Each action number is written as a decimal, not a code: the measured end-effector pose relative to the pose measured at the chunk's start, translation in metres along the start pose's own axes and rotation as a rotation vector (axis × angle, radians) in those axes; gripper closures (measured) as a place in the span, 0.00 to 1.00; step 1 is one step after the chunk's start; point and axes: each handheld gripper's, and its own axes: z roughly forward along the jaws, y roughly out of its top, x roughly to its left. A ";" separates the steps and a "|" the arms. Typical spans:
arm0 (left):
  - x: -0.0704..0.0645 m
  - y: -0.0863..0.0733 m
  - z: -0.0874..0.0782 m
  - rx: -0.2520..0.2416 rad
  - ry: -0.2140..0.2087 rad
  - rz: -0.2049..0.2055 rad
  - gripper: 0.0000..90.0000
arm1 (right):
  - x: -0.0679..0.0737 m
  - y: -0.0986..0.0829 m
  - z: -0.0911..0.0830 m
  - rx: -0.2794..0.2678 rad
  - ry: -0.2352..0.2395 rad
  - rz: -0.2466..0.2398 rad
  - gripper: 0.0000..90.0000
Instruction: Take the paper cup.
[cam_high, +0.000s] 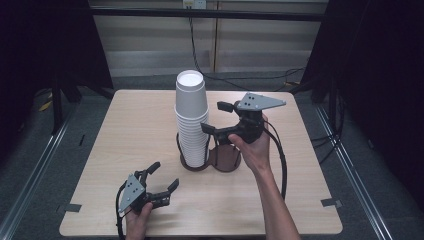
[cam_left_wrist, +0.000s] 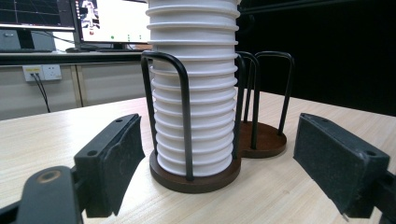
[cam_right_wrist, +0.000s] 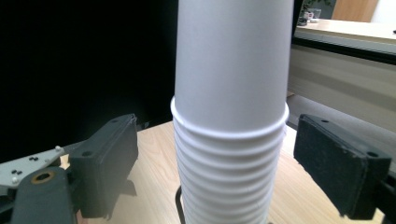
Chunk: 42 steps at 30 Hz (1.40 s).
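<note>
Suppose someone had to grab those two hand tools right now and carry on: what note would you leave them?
Right gripper: open, jaws either side of the white cup stack, near the top cup's rim, not touching.
Left gripper: open, low near the table's front edge, aimed at the holder.
Cup stack sits upside down in the left ring of the two-ring holder; right ring empty.
No cup taken off. Probably next: close on the top cup and lift.

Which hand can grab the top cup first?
Probably the right. The right gripper is up beside the cup stack, jaws open on either side of it. The left gripper sits low near the table's front edge.
</note>
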 end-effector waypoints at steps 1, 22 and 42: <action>0.000 0.000 0.000 0.001 0.002 -0.002 0.17 | 0.001 0.003 0.001 0.001 0.003 -0.004 0.15; 0.000 0.000 0.000 0.000 0.008 0.005 0.17 | -0.011 0.050 0.031 0.019 -0.003 -0.040 0.15; 0.000 0.000 0.000 0.000 0.003 0.005 0.17 | -0.014 0.063 0.064 0.040 0.003 -0.026 0.20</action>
